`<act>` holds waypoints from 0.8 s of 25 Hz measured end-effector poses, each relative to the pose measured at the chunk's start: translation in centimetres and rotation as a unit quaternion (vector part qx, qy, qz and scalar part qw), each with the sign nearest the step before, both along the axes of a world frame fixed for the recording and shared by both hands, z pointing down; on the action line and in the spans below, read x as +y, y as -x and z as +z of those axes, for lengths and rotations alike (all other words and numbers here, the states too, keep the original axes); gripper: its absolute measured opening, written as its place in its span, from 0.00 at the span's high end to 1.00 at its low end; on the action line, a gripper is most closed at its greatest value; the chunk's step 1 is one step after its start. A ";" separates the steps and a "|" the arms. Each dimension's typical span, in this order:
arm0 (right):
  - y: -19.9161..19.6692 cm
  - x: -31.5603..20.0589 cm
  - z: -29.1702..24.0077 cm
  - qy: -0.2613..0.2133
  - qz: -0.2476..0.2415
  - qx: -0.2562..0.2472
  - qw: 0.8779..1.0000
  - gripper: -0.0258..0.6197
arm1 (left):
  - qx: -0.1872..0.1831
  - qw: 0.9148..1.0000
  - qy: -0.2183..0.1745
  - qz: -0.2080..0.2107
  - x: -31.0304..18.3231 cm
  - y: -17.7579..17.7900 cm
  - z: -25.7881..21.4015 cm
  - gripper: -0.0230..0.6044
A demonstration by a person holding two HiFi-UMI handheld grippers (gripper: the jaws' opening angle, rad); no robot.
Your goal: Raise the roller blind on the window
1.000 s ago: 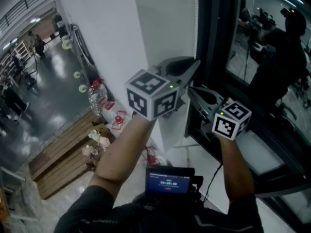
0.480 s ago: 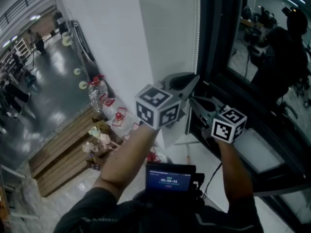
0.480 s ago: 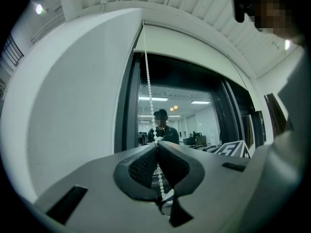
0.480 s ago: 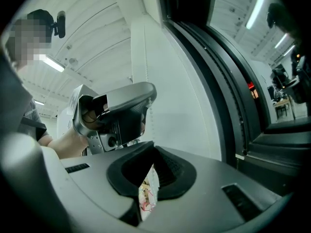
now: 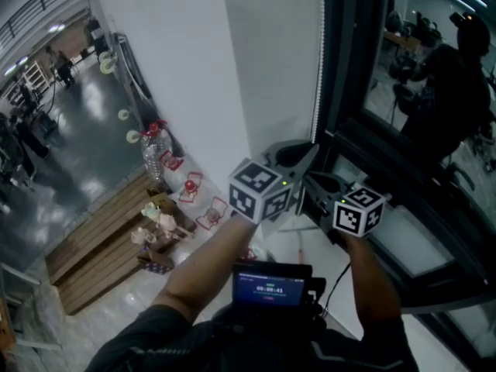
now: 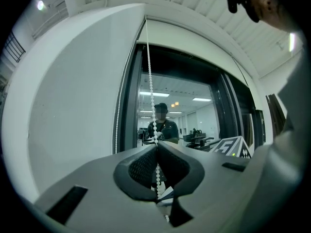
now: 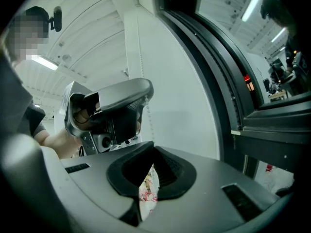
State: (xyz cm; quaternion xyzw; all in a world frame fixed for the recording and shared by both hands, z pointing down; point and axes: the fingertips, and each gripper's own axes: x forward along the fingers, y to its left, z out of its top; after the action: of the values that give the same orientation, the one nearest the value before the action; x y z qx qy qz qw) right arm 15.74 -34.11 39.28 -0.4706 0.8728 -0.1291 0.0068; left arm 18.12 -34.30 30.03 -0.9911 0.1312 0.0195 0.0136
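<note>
A white bead chain (image 5: 317,68) hangs along the edge between the white wall and the dark window frame. My left gripper (image 5: 312,147) points level at it and is shut on it. In the left gripper view the bead chain (image 6: 149,81) runs down from the top of the window, passes between the closed pads of the left gripper (image 6: 156,147), and shows again below them. My right gripper (image 5: 306,178) sits just below and to the right, shut. In its own view the bead chain (image 7: 148,116) meets the tips of the right gripper (image 7: 151,148); I cannot tell whether it is pinched. The window glass (image 6: 184,106) is bare and dark.
The white wall (image 5: 194,76) stands left of the chain and the black window frame (image 5: 341,91) right of it. A white sill (image 5: 325,258) lies below the grippers. A small screen (image 5: 271,289) sits at the person's chest. Wooden boards (image 5: 101,246) and bottles (image 5: 153,157) lie at the lower left.
Both grippers have sunk together along the chain, staying close to each other. The left stays shut on the chain.
</note>
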 end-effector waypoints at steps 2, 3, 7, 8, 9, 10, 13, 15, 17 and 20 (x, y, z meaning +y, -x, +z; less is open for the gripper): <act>0.0 0.0 0.7 0.007 0.002 -0.001 1.000 0.96 | -0.004 1.000 0.008 0.000 -0.1 0.1 0.7 0.96; -0.1 0.1 0.9 0.009 0.004 -0.002 1.000 0.96 | -0.004 1.000 0.012 0.001 -0.2 0.1 1.0 0.96; 0.0 0.2 1.2 0.009 0.007 -0.001 1.000 0.96 | -0.002 1.000 0.015 0.004 -0.2 0.2 1.2 0.96; 0.0 0.3 1.2 0.011 0.006 0.001 1.000 0.96 | -0.001 1.000 0.016 0.005 -0.2 0.3 1.2 0.96; 0.0 0.5 1.2 0.013 0.005 0.003 1.000 0.96 | 0.001 1.000 0.017 0.006 -0.1 0.3 1.2 0.96; -0.2 0.7 1.1 0.014 0.007 0.006 1.000 0.95 | 0.003 1.000 0.018 0.007 0.0 0.4 1.2 0.96; -1.3 1.3 0.9 0.016 0.020 0.044 0.999 0.90 | 0.008 1.000 0.013 0.008 0.0 0.7 1.2 0.96; -2.2 1.9 0.5 0.014 0.024 0.075 0.997 0.80 | 0.011 1.000 0.012 0.006 -0.1 0.7 1.2 0.96; -3.3 2.6 -0.9 0.004 0.030 0.083 0.996 0.78 | 0.009 1.000 0.014 0.006 0.0 0.7 1.2 0.96; -4.4 3.0 -5.0 -0.034 0.038 0.070 0.996 0.78 | 0.010 1.000 0.014 0.008 0.2 0.6 1.2 0.96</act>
State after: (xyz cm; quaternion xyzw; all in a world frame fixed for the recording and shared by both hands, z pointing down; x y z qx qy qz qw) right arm 20.15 -31.08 34.24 -0.5110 0.8564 -0.0656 -0.0328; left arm 17.49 -34.09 31.19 -0.9919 0.1240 0.0278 -0.0016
